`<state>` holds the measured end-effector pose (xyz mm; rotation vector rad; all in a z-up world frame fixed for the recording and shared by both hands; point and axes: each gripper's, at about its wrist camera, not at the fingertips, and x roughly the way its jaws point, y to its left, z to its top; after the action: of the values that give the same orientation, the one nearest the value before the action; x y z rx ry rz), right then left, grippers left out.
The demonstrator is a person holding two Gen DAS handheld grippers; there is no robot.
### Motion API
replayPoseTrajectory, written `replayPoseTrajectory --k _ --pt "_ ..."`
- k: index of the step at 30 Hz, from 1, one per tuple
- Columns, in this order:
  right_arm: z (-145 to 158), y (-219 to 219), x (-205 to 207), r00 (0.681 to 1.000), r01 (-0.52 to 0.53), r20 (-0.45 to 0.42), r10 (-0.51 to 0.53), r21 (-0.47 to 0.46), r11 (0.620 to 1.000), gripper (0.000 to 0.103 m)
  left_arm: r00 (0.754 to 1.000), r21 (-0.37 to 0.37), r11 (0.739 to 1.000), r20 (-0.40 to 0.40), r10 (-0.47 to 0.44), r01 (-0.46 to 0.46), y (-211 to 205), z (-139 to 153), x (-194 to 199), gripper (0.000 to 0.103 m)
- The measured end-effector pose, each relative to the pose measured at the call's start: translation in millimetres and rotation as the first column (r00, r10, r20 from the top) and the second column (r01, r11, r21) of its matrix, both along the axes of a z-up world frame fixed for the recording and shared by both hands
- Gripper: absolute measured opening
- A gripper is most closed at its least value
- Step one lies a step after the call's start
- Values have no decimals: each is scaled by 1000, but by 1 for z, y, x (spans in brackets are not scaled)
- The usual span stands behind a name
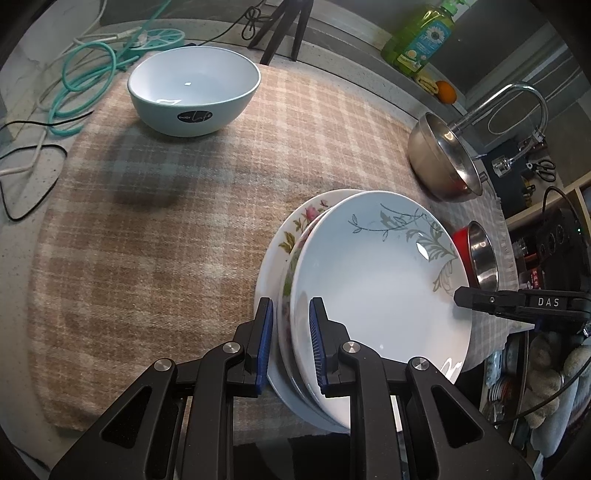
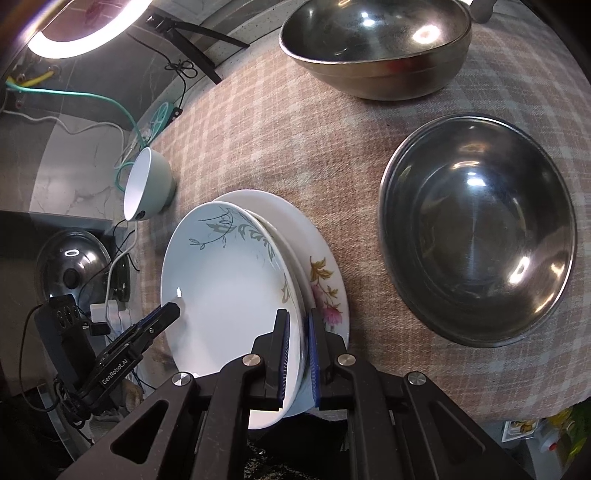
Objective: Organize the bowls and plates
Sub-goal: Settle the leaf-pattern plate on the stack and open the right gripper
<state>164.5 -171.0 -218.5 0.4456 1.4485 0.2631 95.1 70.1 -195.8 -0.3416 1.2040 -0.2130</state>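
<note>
A stack of plates rests on the plaid cloth point(image 1: 166, 240): a white plate with a grey leaf pattern point(image 1: 384, 280) point(image 2: 229, 291) on top, and under it a flowered plate point(image 1: 295, 236) point(image 2: 327, 291). My left gripper point(image 1: 291, 343) grips the stack's near rim, its jaws closed on the upper plates. My right gripper point(image 2: 297, 354) grips the opposite rim of the same plates; its fingertip point(image 1: 465, 297) shows in the left wrist view. A pale blue bowl point(image 1: 194, 92) point(image 2: 147, 184) stands at the far left of the cloth.
A large steel bowl point(image 2: 476, 229) and a second steel bowl point(image 2: 376, 44) stand right of the plates. A small steel bowl on something red point(image 1: 480, 258), a tap point(image 1: 517, 107), a green soap bottle point(image 1: 421, 37), cables point(image 1: 85, 77) and a tripod point(image 1: 284, 26) are around.
</note>
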Motion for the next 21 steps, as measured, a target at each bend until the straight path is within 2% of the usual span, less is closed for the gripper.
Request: replayPoseTrajectory --k 17,21 --pt "10 -2 -5 999 -21 25 21 -12 1000 11 1000 -11 1000 14 20 -20 10 11 -3 18" --pt "23 -3 -8 997 -26 76 28 -28 999 10 999 -6 1000 29 25 -25 15 20 -5 18"
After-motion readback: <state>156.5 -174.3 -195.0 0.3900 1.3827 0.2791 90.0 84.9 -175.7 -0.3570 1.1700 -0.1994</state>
